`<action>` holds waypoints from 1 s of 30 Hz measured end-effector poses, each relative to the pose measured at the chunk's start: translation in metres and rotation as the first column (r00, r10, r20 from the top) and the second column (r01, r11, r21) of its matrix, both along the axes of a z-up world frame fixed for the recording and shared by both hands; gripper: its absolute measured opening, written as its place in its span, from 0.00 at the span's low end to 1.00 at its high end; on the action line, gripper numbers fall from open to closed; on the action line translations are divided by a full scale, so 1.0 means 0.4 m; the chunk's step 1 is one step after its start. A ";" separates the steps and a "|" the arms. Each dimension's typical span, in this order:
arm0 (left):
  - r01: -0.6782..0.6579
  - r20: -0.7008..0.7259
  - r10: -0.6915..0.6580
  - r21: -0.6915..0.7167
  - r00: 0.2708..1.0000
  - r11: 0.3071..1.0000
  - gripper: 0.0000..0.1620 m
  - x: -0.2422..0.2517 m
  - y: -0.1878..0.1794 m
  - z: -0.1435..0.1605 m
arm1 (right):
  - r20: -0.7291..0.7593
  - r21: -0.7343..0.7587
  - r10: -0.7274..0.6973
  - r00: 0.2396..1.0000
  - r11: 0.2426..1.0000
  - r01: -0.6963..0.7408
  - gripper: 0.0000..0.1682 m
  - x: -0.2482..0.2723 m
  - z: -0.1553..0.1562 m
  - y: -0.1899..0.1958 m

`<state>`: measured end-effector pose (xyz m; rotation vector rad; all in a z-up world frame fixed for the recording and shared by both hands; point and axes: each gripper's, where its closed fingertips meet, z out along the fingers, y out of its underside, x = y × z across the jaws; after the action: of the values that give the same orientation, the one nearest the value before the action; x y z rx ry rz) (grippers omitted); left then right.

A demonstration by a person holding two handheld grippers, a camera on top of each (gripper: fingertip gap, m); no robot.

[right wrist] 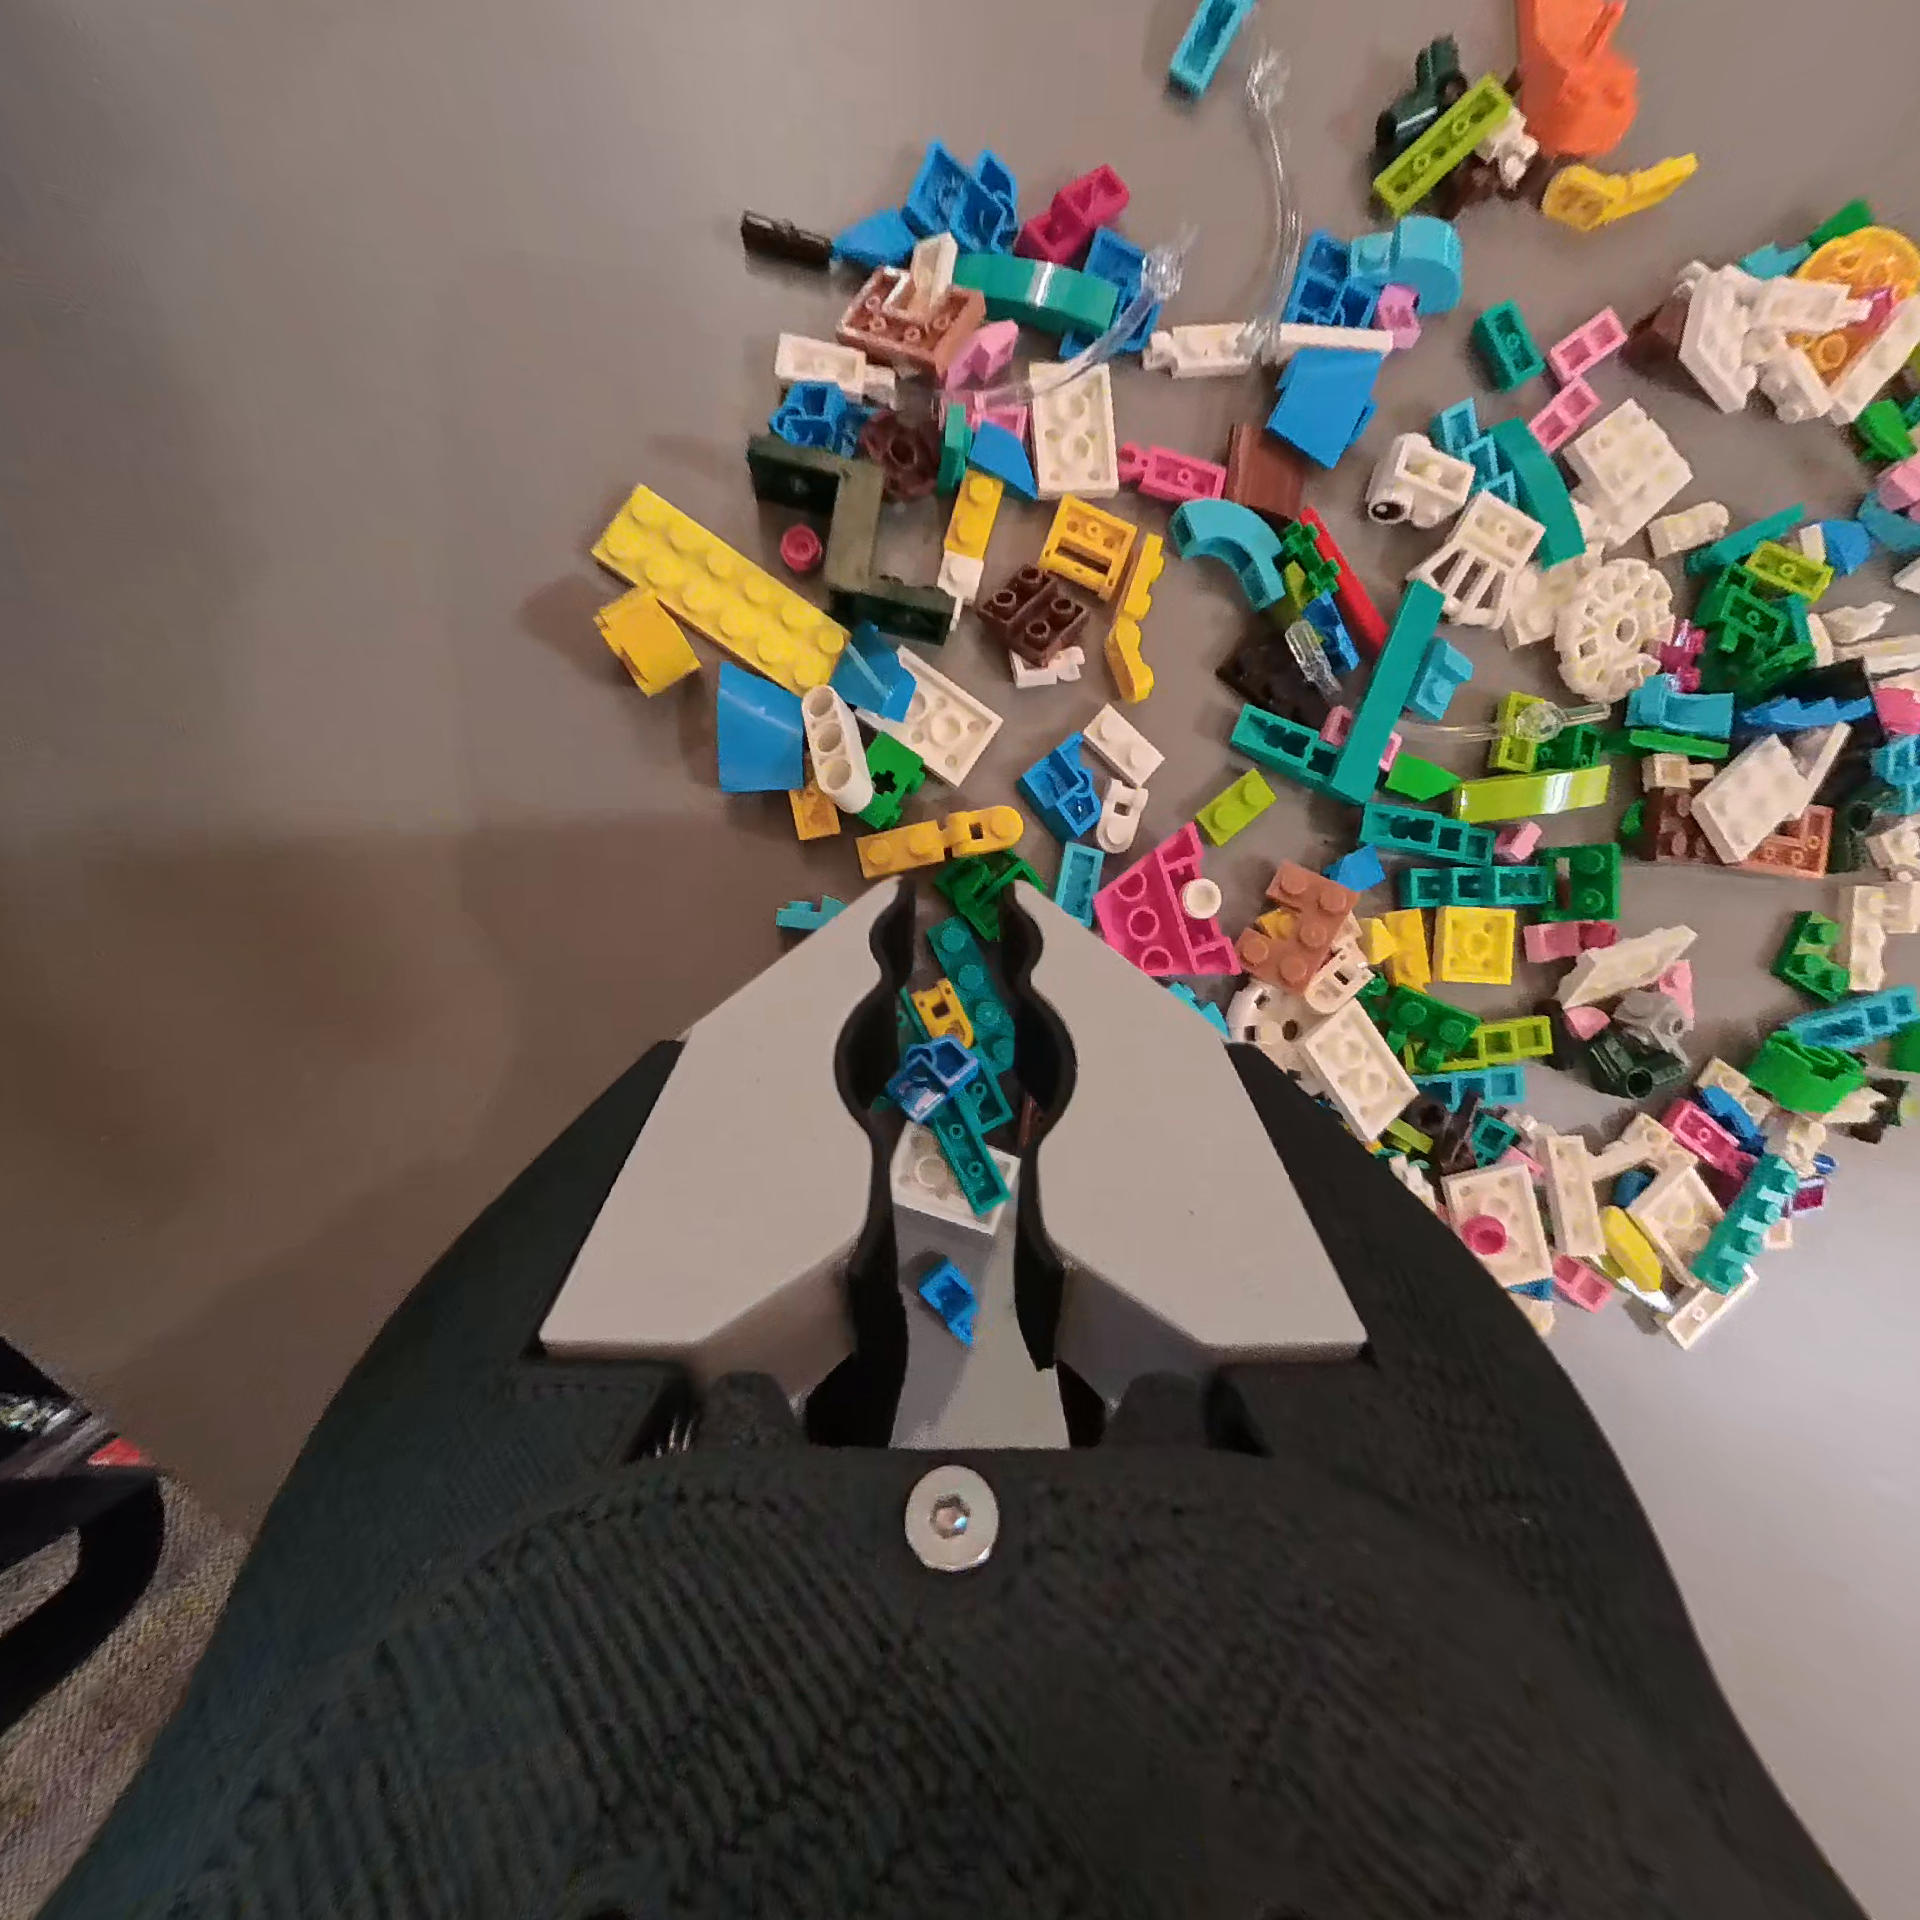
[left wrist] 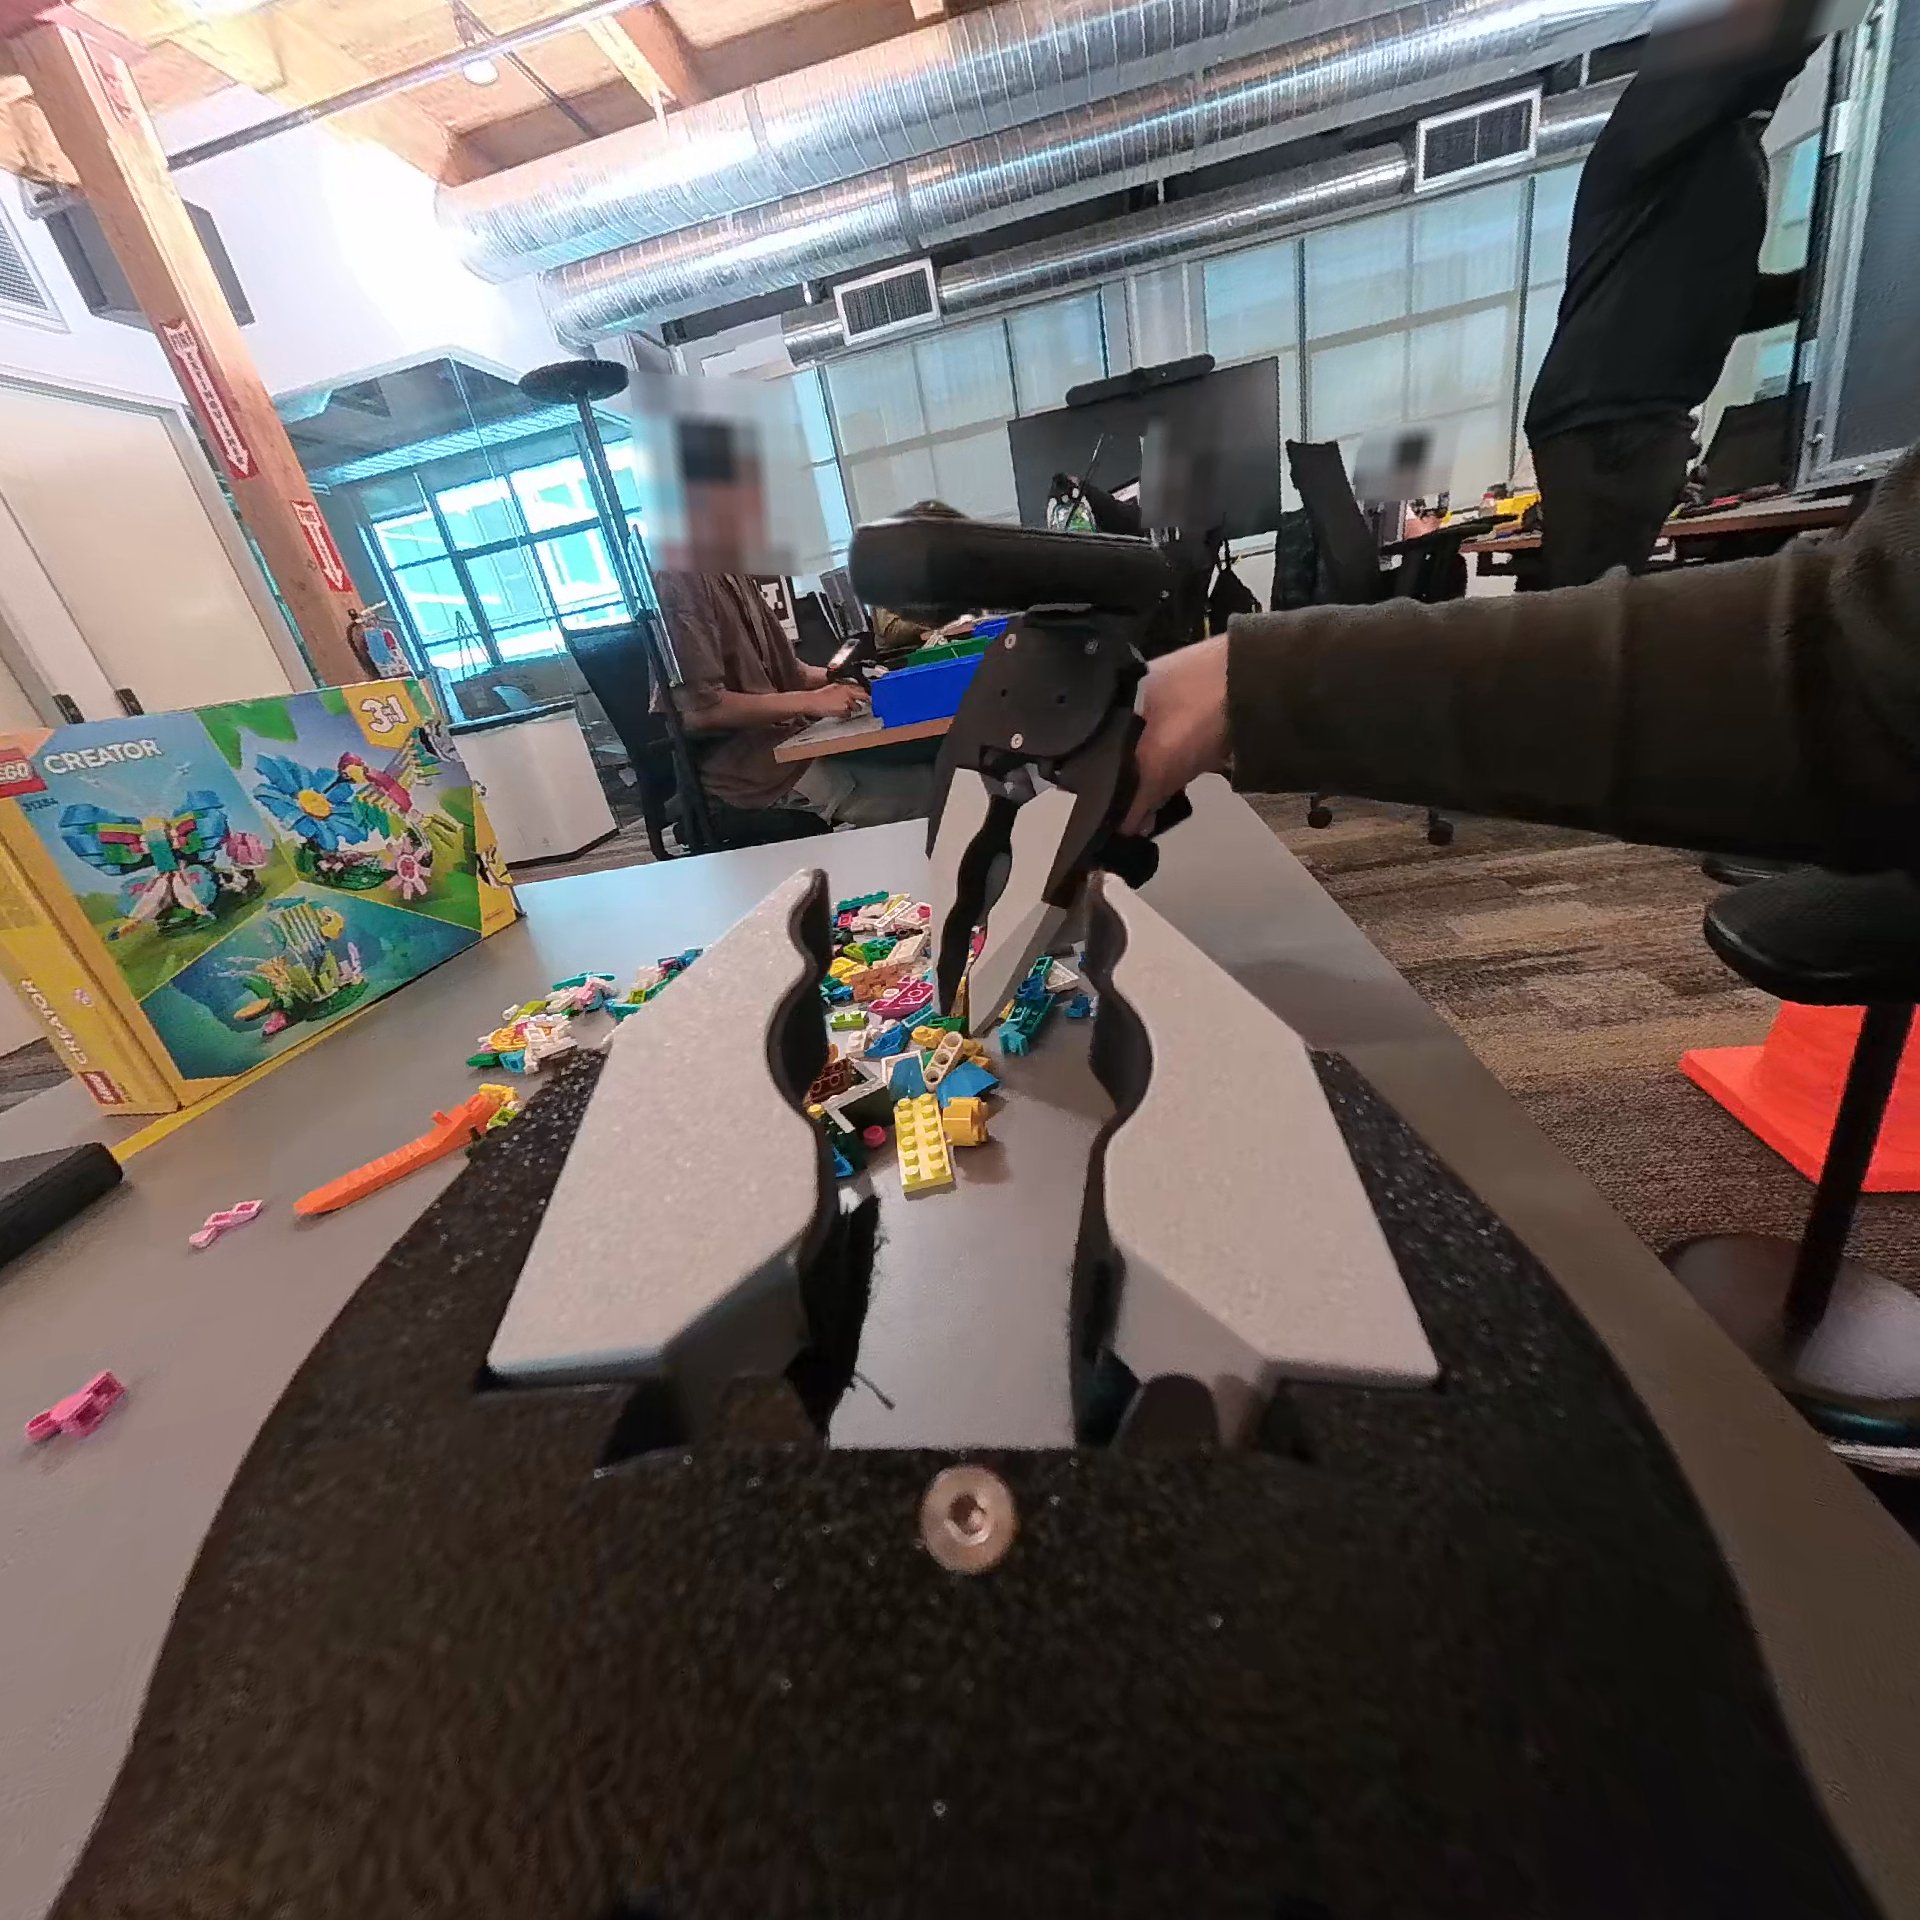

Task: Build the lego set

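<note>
While half-shut, right tool [right wrist: 961, 914] (over bricks [right wrist: 1351, 582]).

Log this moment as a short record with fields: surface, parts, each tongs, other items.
surface: grey table
parts: loose lego pieces in a mixed pile, none visibly assembled into a model
left tongs: open, empty, low over the table, pointed at the pile
right tongs: nearly closed, tips down in the pile's edge among teal plates; grasp unclear
yellow plate: flat at the pile's edge
set box: upright on the table
orange brick separator: lying beside the pile
</note>
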<state>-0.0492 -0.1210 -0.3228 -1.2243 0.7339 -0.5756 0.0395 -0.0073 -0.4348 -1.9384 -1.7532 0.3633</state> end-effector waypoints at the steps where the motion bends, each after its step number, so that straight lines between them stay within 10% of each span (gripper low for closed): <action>1: 0.002 -0.001 -0.002 -0.002 1.000 1.000 0.29 0.001 0.000 -0.001 | 0.006 -0.001 0.004 1.000 1.000 -0.004 0.08 0.000 -0.003 0.001; 30: 0.013 0.006 -0.013 -0.013 1.000 1.000 0.26 0.000 0.003 -0.001 | -0.045 0.119 0.062 0.997 0.991 -0.056 0.01 -0.053 0.026 0.035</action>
<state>-0.0494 -0.1196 -0.3233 -1.2301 0.7351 -0.5952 0.0182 0.0066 -0.4246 -1.7846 -1.7630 0.3183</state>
